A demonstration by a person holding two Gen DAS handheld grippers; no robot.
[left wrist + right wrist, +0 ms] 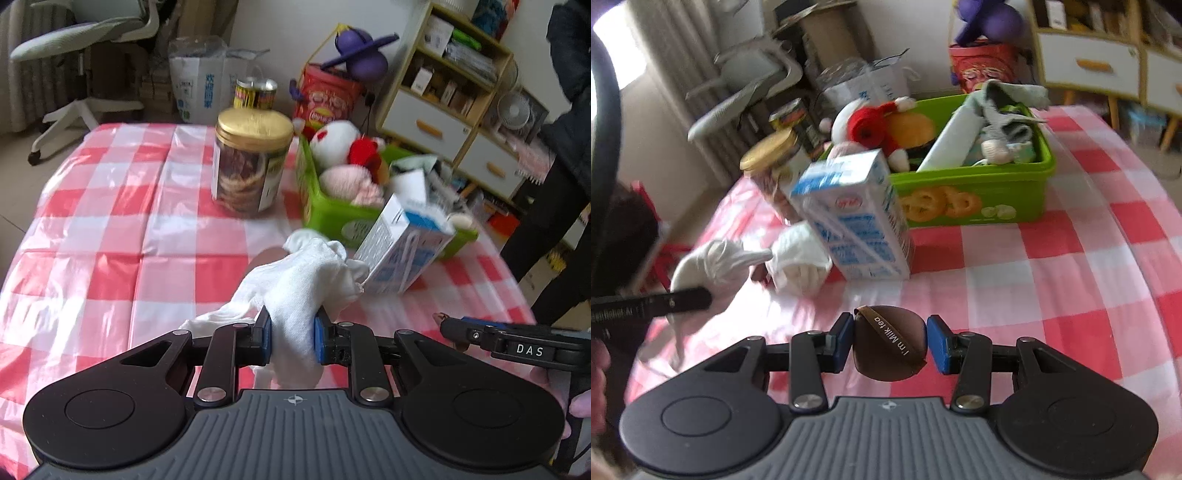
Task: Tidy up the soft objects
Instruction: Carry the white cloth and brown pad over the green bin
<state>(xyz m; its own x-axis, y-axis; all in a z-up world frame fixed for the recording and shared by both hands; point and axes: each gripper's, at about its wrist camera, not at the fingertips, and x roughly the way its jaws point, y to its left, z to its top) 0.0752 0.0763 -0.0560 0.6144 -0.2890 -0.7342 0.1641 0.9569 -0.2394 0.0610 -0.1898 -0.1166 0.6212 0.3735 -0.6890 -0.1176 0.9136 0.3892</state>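
Clamping a white cloth point(295, 314) in the left hand-held gripper point(292, 338), lifted off the checked surface point(110, 221), ready for the green basket point(979, 195); pinching a brown "milk tea" pouch point(890, 343) in the right hand-held gripper point(889, 345), likewise basket-bound.

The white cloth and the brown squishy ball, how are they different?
The white cloth is floppy and crumpled; the brown ball is round and smooth. The cloth is plain; the ball has a strap reading "I'm Milk tea". The left gripper holds the cloth, the right gripper the ball. Both are pinched between fingers.
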